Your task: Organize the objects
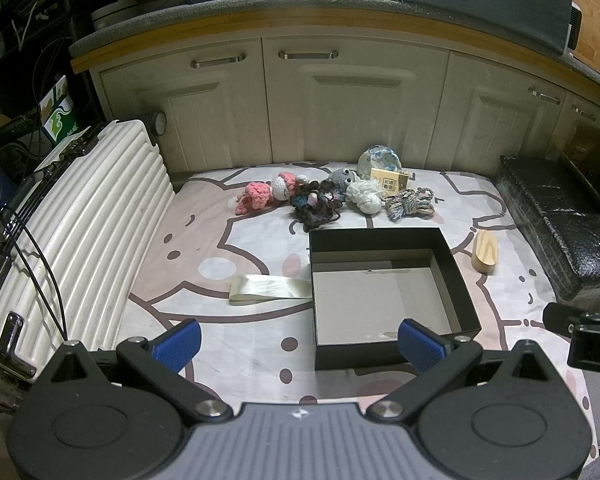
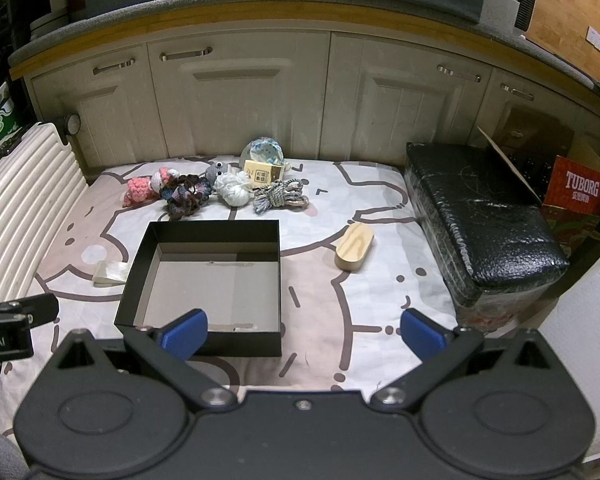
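Observation:
An empty black box (image 1: 384, 236) (image 2: 204, 226) stands open on the patterned sheet. Behind it lies a row of items: pink crochet toy (image 1: 256, 195) (image 2: 137, 189), dark crochet piece (image 1: 316, 204) (image 2: 186, 196), white yarn ball (image 1: 365, 197) (image 2: 233, 190), multicolour rope bundle (image 1: 410, 203) (image 2: 280, 197), yellow carton (image 1: 389, 180) (image 2: 262, 173), grey crochet toy (image 1: 342, 178) and glass globe (image 1: 380, 160) (image 2: 263, 150). A wooden oval block (image 1: 485, 251) (image 2: 354, 247) lies right of the box. A folded clear bag (image 1: 266, 289) (image 2: 108, 272) lies left of it. My left gripper (image 1: 298, 344) and right gripper (image 2: 304, 332) are both open and empty, near the box's front edge.
A white ribbed suitcase (image 1: 60, 240) (image 2: 16, 200) lies along the left. A black wrapped block (image 1: 560, 220) (image 2: 484, 216) lies along the right. Cabinet doors (image 1: 340, 100) close the back. A red Tuborg carton (image 2: 580, 192) stands far right.

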A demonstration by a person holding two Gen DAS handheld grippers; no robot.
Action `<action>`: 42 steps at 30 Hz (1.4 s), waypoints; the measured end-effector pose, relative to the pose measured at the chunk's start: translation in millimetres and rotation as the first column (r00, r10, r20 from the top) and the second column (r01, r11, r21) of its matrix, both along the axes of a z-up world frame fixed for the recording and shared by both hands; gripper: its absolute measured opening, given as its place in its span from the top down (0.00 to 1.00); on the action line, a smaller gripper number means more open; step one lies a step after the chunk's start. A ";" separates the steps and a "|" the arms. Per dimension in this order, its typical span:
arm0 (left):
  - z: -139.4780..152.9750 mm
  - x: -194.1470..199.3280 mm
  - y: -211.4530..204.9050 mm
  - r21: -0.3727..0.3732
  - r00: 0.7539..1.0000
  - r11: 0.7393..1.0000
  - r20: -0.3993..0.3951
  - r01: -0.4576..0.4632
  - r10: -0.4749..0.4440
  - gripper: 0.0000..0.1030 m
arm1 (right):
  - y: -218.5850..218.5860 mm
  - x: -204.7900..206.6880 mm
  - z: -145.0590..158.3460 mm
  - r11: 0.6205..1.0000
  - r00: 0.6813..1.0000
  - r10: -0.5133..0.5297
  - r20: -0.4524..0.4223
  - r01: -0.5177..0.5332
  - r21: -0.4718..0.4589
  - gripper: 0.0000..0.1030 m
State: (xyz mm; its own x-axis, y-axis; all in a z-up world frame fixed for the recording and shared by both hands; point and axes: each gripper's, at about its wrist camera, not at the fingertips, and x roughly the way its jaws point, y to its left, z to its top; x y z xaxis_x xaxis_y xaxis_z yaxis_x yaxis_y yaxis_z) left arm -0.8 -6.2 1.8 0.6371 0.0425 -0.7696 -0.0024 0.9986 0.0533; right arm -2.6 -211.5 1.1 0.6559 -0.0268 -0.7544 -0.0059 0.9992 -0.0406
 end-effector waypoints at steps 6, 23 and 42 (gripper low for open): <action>-0.8 1.9 -6.9 0.001 1.000 1.000 -0.001 -0.001 0.001 0.00 | 0.5 -0.2 0.2 1.000 1.000 0.000 0.000 0.000 0.000 0.00; -0.7 1.9 -7.4 -0.001 1.000 1.000 0.000 -0.001 0.001 0.00 | 0.8 0.2 -0.1 1.000 1.000 0.001 -0.001 -0.001 -0.001 0.00; -0.7 1.8 -6.2 -0.002 1.000 1.000 -0.001 -0.001 0.001 0.00 | 0.2 1.5 1.3 1.000 1.000 0.001 -0.002 -0.001 -0.001 0.00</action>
